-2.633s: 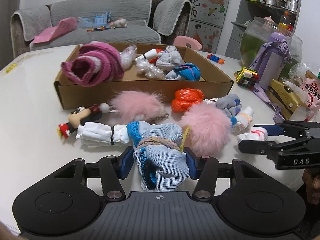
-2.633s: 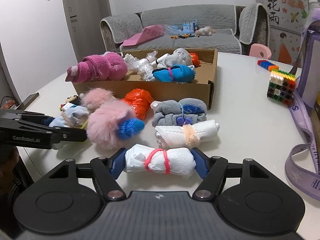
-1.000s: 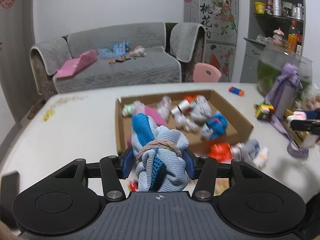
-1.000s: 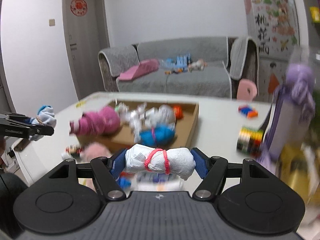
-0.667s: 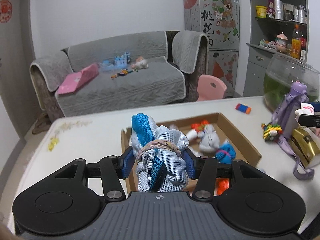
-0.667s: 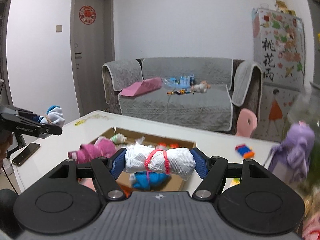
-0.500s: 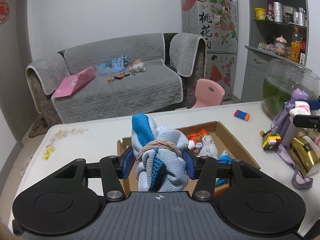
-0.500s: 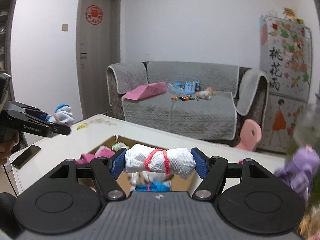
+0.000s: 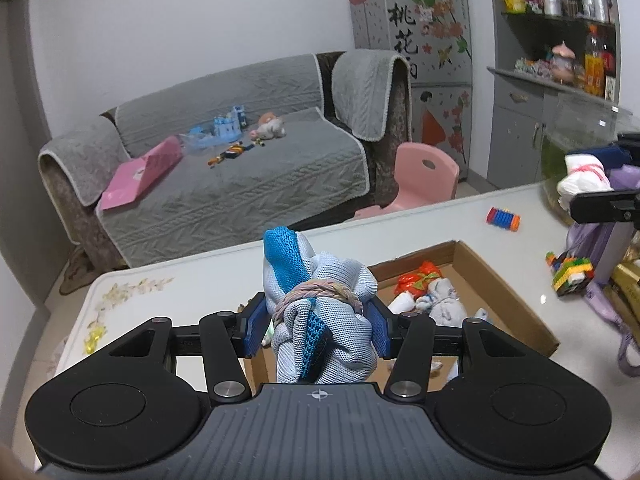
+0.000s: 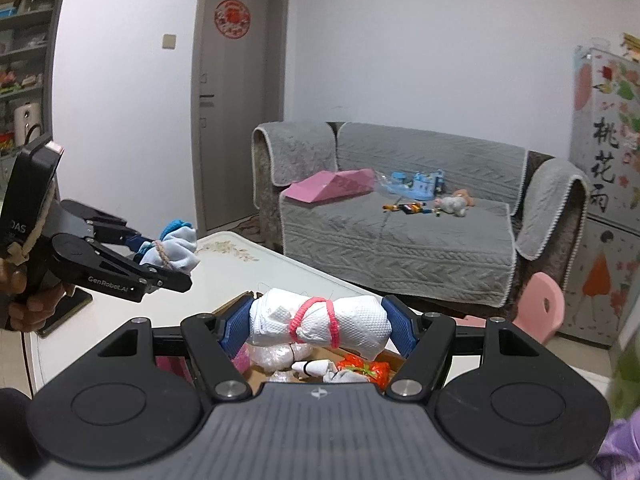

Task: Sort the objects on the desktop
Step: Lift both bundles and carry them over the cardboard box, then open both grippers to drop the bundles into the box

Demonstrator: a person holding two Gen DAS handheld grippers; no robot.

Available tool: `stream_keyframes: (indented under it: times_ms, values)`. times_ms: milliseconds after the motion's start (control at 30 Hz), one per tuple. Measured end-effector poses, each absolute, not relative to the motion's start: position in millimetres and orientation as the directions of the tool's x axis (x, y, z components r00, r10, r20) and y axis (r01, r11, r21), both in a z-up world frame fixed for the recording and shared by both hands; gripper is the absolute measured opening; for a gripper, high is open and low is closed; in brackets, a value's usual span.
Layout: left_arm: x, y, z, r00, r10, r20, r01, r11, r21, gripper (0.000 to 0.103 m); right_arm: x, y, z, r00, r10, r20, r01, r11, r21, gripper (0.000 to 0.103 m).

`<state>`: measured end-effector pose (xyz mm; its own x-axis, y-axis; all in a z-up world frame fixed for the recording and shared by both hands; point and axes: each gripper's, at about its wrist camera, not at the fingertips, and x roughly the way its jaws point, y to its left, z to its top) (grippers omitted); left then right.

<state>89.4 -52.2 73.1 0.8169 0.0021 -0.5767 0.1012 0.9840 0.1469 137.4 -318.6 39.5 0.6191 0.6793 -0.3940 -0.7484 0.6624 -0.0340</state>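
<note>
- The left gripper is closed on a light blue sock bundle tied with a band, its blue pads pressing both sides.
- The right gripper is clamped on a white sock bundle bound with a pink band, held crosswise.
- Both bundles are in the air above the cardboard box on the white table.
- The box holds an orange bundle and grey socks near its far end.
- A block toy sits near the table's right edge.
</note>
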Motion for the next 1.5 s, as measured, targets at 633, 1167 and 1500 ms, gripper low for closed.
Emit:
stream_keyframes:
  times_ms: [633, 1167, 1500]
  values:
    - [192, -48, 8, 0.701, 0.020, -0.713, 0.185, 0.961, 0.208, 0.058, 197, -270, -19, 0.589, 0.585, -0.557, -0.777, 0.599, -0.194, 0.066]
    - [213, -62, -14, 0.673, 0.037, -0.739, 0.209, 0.949, 0.237, 0.079, 222, -262, -53, 0.564, 0.538, -0.626, -0.784, 0.588, -0.201, 0.070]
    - [147, -32, 35, 0.749, 0.009, -0.662, 0.140, 0.975, 0.172, 0.085, 204, -276, -18, 0.573, 0.596, -0.563, -0.787, 0.592, -0.175, 0.095]
